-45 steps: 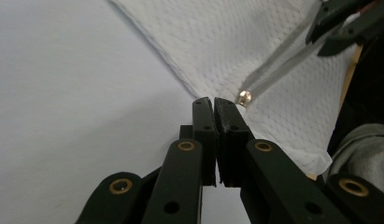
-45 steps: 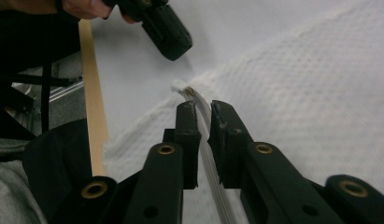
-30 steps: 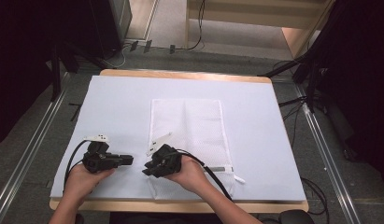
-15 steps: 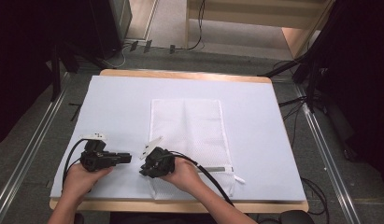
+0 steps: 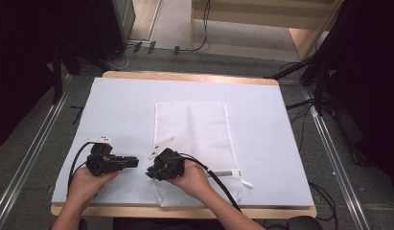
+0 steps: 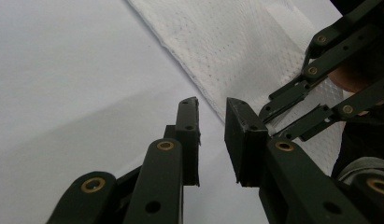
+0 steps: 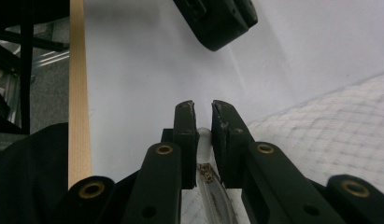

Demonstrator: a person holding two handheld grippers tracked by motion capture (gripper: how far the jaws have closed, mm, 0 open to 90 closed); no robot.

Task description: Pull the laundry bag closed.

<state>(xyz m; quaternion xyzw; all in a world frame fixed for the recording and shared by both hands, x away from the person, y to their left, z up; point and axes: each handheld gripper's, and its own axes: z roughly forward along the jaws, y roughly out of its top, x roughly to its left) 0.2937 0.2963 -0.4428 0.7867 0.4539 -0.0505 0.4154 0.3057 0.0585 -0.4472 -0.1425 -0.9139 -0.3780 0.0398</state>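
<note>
A white mesh bag [image 5: 199, 129] lies flat in the middle of the pale table cover [image 5: 127, 105]. My right gripper [image 5: 149, 172] sits at the bag's near left corner and points left. In the right gripper view its jaws [image 7: 203, 109] are nearly together on the bag's zipper edge [image 7: 209, 184], which runs between them. My left gripper [image 5: 136, 162] lies just left of the bag and points right at the other gripper. Its jaws [image 6: 210, 105] stand open with nothing between them, and the bag's edge [image 6: 199, 84] lies just beyond the tips.
A black cable [image 5: 218, 179] trails from the right gripper across the bag's near edge. A white tag [image 5: 246, 184] sticks out at the bag's near right corner. The wooden table edge [image 5: 185, 211] runs just behind both hands. Metal rails [image 5: 333, 158] flank the table.
The right gripper has slid a little to the left along the bag's near edge, closing the gap to the left gripper. The left gripper has hardly moved.
</note>
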